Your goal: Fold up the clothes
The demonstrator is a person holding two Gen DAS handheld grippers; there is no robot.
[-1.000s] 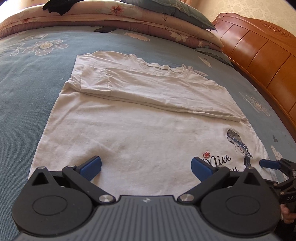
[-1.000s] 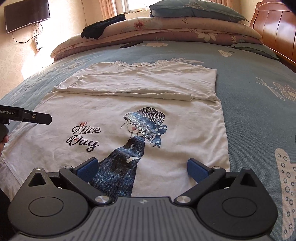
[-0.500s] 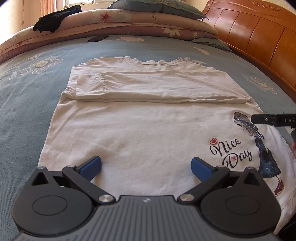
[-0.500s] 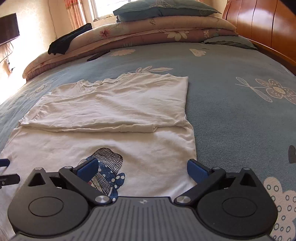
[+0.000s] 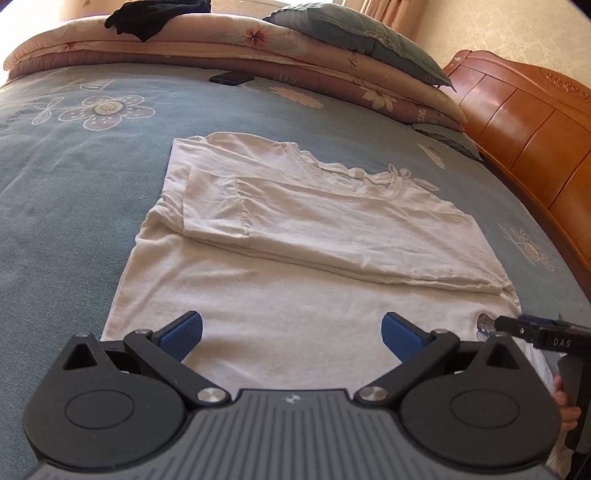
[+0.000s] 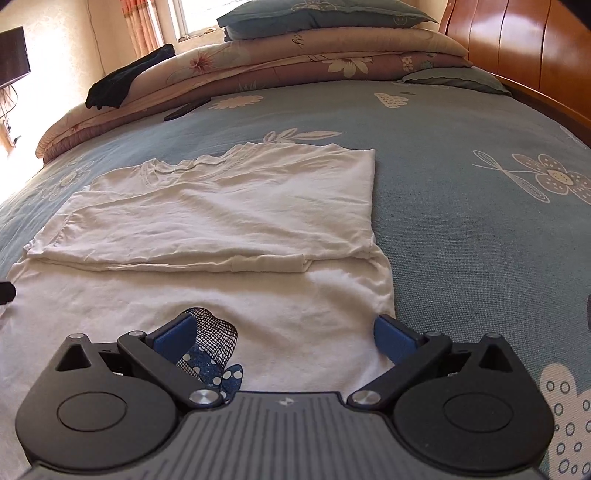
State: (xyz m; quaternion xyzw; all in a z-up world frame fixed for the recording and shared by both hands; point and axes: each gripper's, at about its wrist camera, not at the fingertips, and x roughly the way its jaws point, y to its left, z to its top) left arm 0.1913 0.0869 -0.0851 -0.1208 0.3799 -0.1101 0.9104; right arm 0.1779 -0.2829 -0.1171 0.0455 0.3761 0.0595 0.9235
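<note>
While both claws hover low over the near hem, the white shirt (image 5: pixel 295 266) lies flat on the blue bedspread (image 5: pixel 66 177), its far part already folded toward the viewer into a doubled band across the upper half.

Left claw (image 5: pixel 291 332): jaws wide apart, nothing between the blue pads (image 5: pixel 183 334). It sits over the near left part of the shirt; single-layer cloth fills the gap between the fingers. Contact with the cloth cannot be told.

Right claw (image 6: pixel 282 336): jaws also wide, empty. It sits over the near right part of the shirt (image 6: pixel 221 221). The left pad overlaps the dark blue printed figure (image 6: pixel 212 347); the right pad is just beside the shirt's right edge, close to the near right corner.

In the left wrist view the right claw (image 5: pixel 517 326) shows at the right margin, over the shirt near the print, with part of a hand (image 5: pixel 563 402) below it.

Edges: the fold line runs across the shirt, left to right, beyond both claws. The collar lies at the far edge. Left and right side edges lie fairly straight on the bedspread.

Open room: bare bedspread on both sides of the shirt and beyond it. Farther back lie a stack of folded quilts (image 6: pixel 295 62) with a pillow (image 6: pixel 321 14) on top, a black garment (image 6: pixel 125 83) draped on the stack, and a dark flat object (image 5: pixel 232 78) on the bedspread. A wooden headboard (image 5: pixel 528 122) bounds the bed to the right.
</note>
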